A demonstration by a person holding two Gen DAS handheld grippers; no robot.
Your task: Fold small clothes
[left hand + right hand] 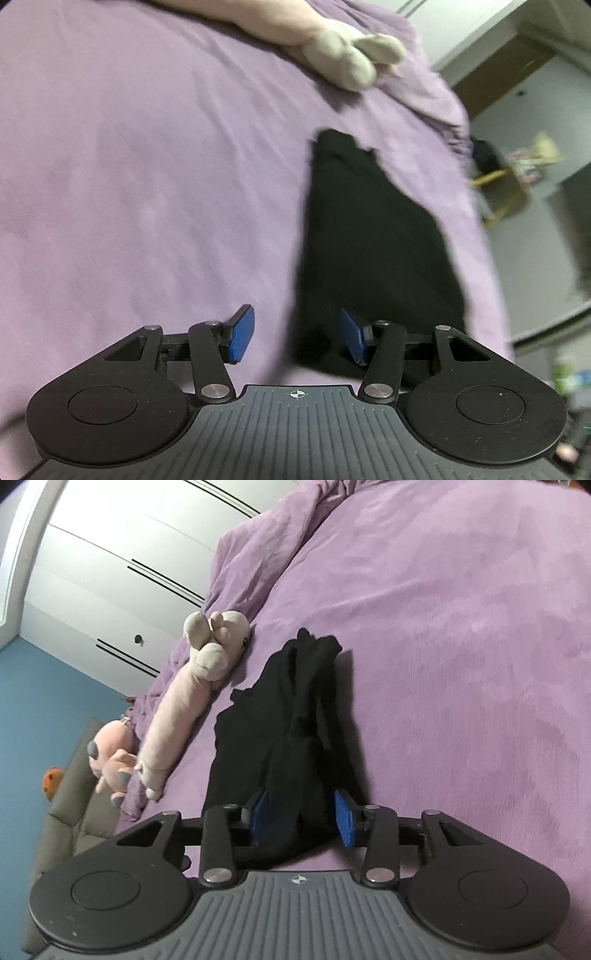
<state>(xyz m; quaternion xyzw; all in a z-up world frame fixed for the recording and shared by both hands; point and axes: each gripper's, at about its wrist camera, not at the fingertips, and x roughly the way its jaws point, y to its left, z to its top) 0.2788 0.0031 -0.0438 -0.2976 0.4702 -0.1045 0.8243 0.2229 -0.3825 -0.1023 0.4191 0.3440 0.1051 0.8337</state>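
Observation:
A small black garment (373, 251) lies on the purple bedspread (147, 184). In the left wrist view my left gripper (297, 336) is open, its blue pads (242, 334) apart; the right pad sits over the garment's near edge, nothing is held between them. In the right wrist view the black garment (280, 723) is bunched into a raised ridge that runs between the blue pads (345, 823). My right gripper (303, 818) is closed onto that bunched near end.
A long pale plush toy (192, 694) and a pink plush (110, 757) lie along the bed's far edge; the long plush also shows in the left wrist view (332, 48). White wardrobe doors (122, 554), a blue wall and a grey sofa (66, 805) stand beyond the bed.

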